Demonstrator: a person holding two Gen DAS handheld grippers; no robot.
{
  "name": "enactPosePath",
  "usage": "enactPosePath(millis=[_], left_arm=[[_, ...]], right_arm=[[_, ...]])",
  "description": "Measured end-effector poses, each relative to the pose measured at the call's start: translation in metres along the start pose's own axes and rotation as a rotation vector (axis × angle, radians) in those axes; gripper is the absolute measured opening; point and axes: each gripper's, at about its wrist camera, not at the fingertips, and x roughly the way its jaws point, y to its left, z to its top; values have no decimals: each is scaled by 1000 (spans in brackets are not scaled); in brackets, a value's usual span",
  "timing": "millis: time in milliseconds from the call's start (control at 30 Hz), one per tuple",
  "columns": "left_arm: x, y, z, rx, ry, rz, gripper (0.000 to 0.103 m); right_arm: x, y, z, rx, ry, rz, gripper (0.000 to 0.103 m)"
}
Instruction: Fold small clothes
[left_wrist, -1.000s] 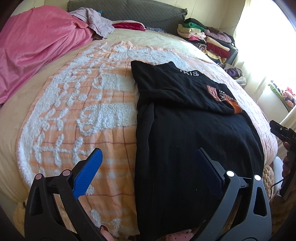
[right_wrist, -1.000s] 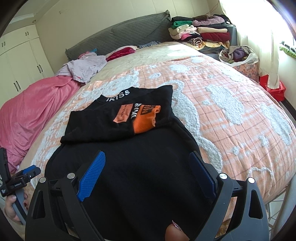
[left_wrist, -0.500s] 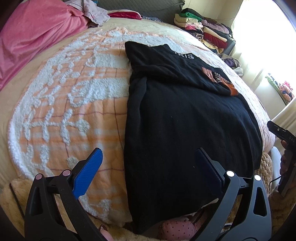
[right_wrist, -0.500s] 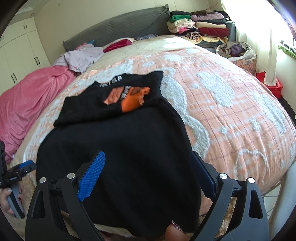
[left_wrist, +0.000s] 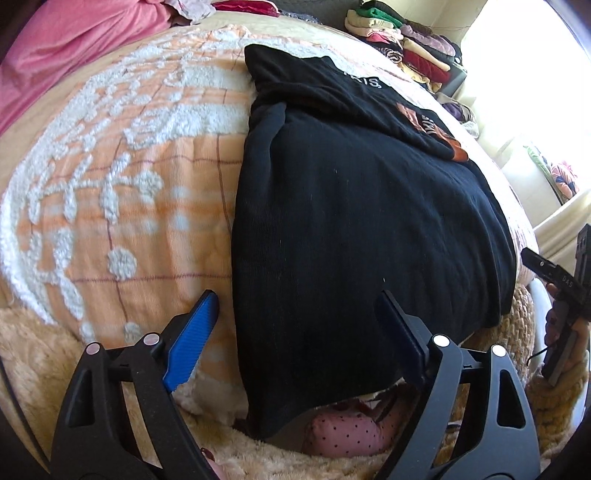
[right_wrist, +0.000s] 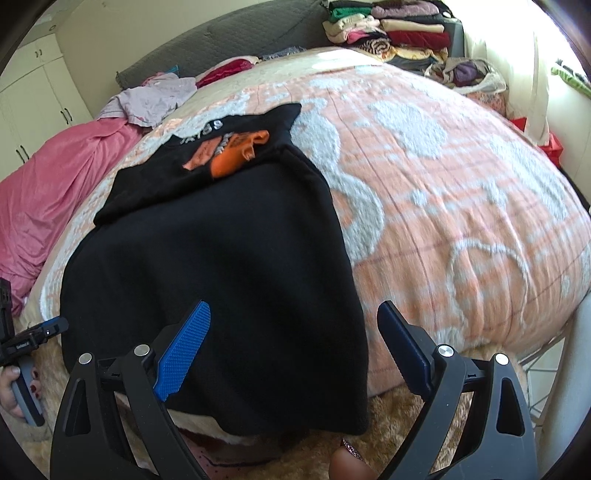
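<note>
A black T-shirt (left_wrist: 362, 206) lies on the bed, its top part folded down so white lettering and an orange print (right_wrist: 229, 151) show. Its hem hangs over the near bed edge (right_wrist: 258, 369). My left gripper (left_wrist: 295, 332) is open and empty, low at the hem's left corner. My right gripper (right_wrist: 293, 343) is open and empty, low at the hem's right side. Each gripper shows at the edge of the other's view: the right one (left_wrist: 561, 288) and the left one (right_wrist: 26, 343).
The bed has an orange and white tufted blanket (right_wrist: 461, 192). A pink quilt (right_wrist: 40, 192) lies at the left. A lilac garment (right_wrist: 155, 96) lies near the grey headboard. Stacked folded clothes (right_wrist: 391, 33) stand at the back right. A pink dotted slipper (left_wrist: 343, 428) is on the floor.
Both grippers have drawn back and dropped towards the near bed edge, so the shirt's hem now sits between their fingers. The shirt has not moved. Both stay open.
</note>
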Motion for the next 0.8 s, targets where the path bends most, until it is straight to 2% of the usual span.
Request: enactPosePath(millis=[100, 267, 400, 500, 567, 700, 800], left_arm=[[1, 1, -3, -2, 14, -2, 79], [2, 1, -7, -1, 26, 1, 79], [1, 2, -8, -1, 33, 3, 79], [1, 2, -11, -3, 38, 3, 79], [0, 2, -12, -5, 39, 3, 79], [0, 2, -14, -9, 42, 2, 79], [0, 2, -14, -7, 43, 2, 78]], right_arm=[[2, -3, -8, 3, 17, 15, 90], [6, -10, -17, 4, 45, 14, 78], [12, -14, -22, 6, 74, 2, 64], [13, -16, -29, -6, 85, -6, 59], [13, -18, -33, -15, 84, -8, 49], [8, -23, -40, -15, 83, 28, 20], [0, -29, -40, 13, 60, 64, 8]])
